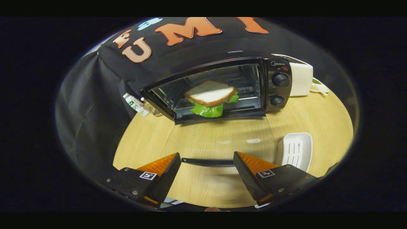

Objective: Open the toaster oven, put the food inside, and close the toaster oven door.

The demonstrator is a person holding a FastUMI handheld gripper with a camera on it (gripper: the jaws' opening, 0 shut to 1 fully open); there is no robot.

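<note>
Beyond the spread, empty fingers of the gripper (207, 171), the sandwich (211, 97) sits inside the open toaster oven (222, 87), its lowered door's handle (206, 162) between the fingers, a white tray (295, 149) to their right on the wooden table (206, 133).

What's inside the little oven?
Inside the toaster oven sits a sandwich, bread on top, green lettuce sticking out underneath. Any filling is hidden by the bread. The tool hangs open, well short of it.
</note>
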